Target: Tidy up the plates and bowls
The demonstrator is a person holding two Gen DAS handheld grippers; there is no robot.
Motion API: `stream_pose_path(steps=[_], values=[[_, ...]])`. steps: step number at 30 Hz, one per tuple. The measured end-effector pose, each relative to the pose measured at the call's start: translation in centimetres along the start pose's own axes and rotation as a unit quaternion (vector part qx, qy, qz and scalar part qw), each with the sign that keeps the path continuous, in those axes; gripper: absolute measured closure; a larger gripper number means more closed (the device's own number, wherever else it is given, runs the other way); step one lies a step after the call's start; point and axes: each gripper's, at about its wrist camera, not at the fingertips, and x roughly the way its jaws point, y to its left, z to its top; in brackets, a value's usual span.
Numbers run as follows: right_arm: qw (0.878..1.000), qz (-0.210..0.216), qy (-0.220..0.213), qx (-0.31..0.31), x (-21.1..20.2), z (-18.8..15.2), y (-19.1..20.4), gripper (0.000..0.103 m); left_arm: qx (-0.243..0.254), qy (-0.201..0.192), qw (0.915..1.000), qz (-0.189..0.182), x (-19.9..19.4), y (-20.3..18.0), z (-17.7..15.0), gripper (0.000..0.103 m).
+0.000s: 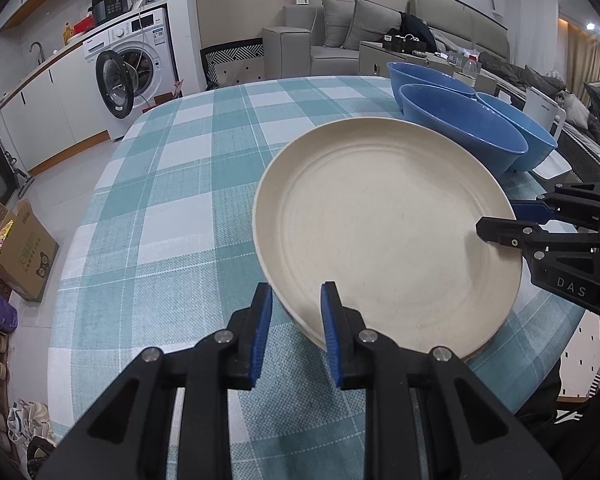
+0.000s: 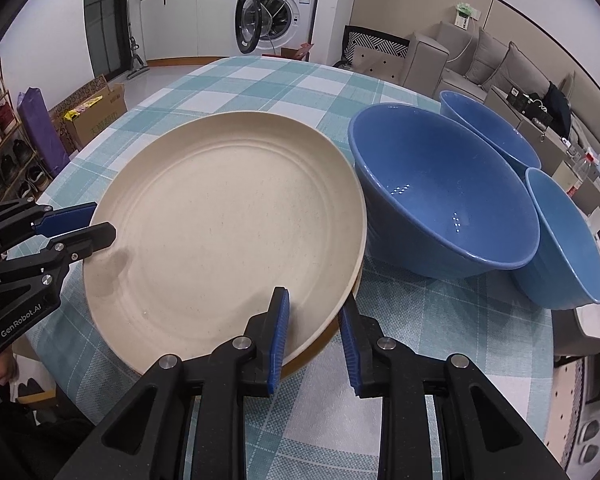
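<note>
Both tools straddle the cream plate (image 2: 220, 220) rim — 3 blue bowls (image 2: 440, 200) beside

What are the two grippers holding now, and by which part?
Both hold the cream plate by its rim: left gripper on one side, right gripper on the opposite side.

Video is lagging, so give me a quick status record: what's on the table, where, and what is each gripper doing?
surface: table under a teal-and-white checked cloth
plate: round matte cream plate, empty, on the cloth; a second rim seems to show beneath it
bowls: three deep glossy blue bowls, empty, clustered right beside the plate
left gripper: shut on the plate's near rim
right gripper: shut on the plate's rim, on the side nearer the bowls
</note>
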Motion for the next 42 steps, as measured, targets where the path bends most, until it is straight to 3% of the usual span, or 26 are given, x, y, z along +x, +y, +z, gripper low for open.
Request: stream_pose_path(steps=[10, 24, 28, 33, 35, 37, 39, 42], values=[[0.999, -0.027, 0.013, -0.024, 0.4, -0.4, 0.5, 0.073, 0.007, 0.004, 1.0000, -0.006, 0.0, -0.2, 0.0, 0.079], [0.999, -0.030, 0.022, -0.040, 1.6, -0.4, 0.5, 0.064, 0.007, 0.001, 0.9999, -0.008, -0.1, -0.4, 0.0, 0.077], [0.998, -0.031, 0.027, -0.057, 1.8, -0.5, 1.1, 0.055, 0.005, 0.001, 0.9999, -0.010, -0.1, -0.3, 0.0, 0.074], [0.998, -0.025, 0.028, -0.059, 2.0, -0.5, 1.1, 0.054, 0.006, 0.001, 0.9999, -0.012, -0.1, -0.2, 0.0, 0.071], [0.998, -0.017, 0.030, -0.056, 1.9, -0.6, 0.9, 0.054, 0.004, 0.000, 0.9999, -0.013, -0.1, -0.1, 0.0, 0.064], [0.998, -0.009, 0.030, -0.055, 1.9, -0.7, 0.8, 0.044, 0.002, -0.003, 1.0000, -0.007, -0.1, 0.0, 0.0, 0.055], [0.998, 0.004, 0.023, -0.053, 1.6, -0.8, 0.7, 0.025, 0.000, -0.004, 1.0000, -0.004, -0.2, 0.0, 0.1, 0.052], [0.999, 0.018, 0.014, -0.048, 1.2, -0.5, 0.5, 0.022, -0.005, -0.005, 1.0000, -0.004, -0.2, 0.3, 0.1, 0.051]])
